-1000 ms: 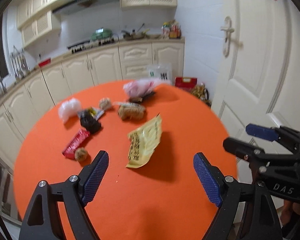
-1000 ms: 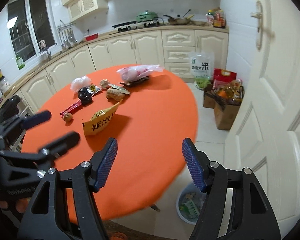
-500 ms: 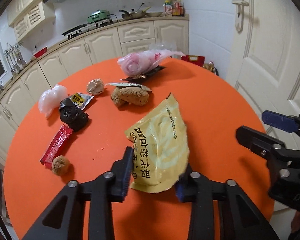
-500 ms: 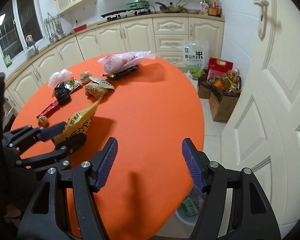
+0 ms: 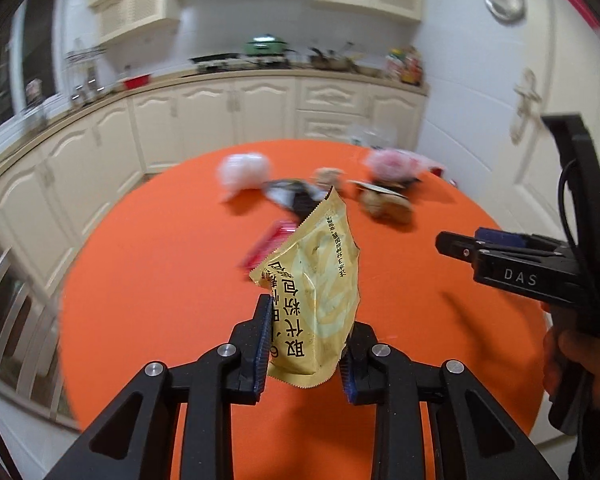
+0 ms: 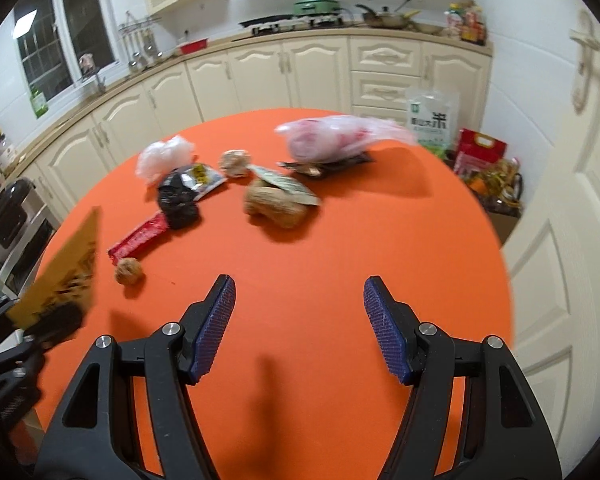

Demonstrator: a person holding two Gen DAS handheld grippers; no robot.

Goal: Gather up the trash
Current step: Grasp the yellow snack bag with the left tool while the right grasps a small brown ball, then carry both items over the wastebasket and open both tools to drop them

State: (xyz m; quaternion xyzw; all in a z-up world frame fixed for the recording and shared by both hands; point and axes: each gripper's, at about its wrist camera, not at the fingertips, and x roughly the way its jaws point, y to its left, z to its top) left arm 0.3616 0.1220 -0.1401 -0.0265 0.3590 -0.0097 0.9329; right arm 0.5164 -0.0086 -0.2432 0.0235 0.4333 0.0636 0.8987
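Observation:
My left gripper (image 5: 305,344) is shut on a yellow snack bag (image 5: 316,288) and holds it upright above the orange round table (image 5: 160,280); bag (image 6: 66,268) and gripper also show at the left edge of the right wrist view. My right gripper (image 6: 298,328) is open and empty over the table's near part, and it shows at the right of the left wrist view (image 5: 500,254). On the table lie a red wrapper (image 6: 140,236), a brown ball (image 6: 129,272), a black bag (image 6: 178,200), a white bag (image 6: 164,156), a brown lump (image 6: 276,206) and a pink bag (image 6: 332,140).
Cream kitchen cabinets (image 6: 260,76) curve behind the table. A white door (image 6: 580,184) stands at the right. A rice bag (image 6: 432,120) and boxes (image 6: 492,176) sit on the floor by the door. A dark appliance (image 6: 8,216) stands at the left.
My left gripper closed on the yellow snack bag and lifted it off the table. My right gripper moved in over the table and stayed open.

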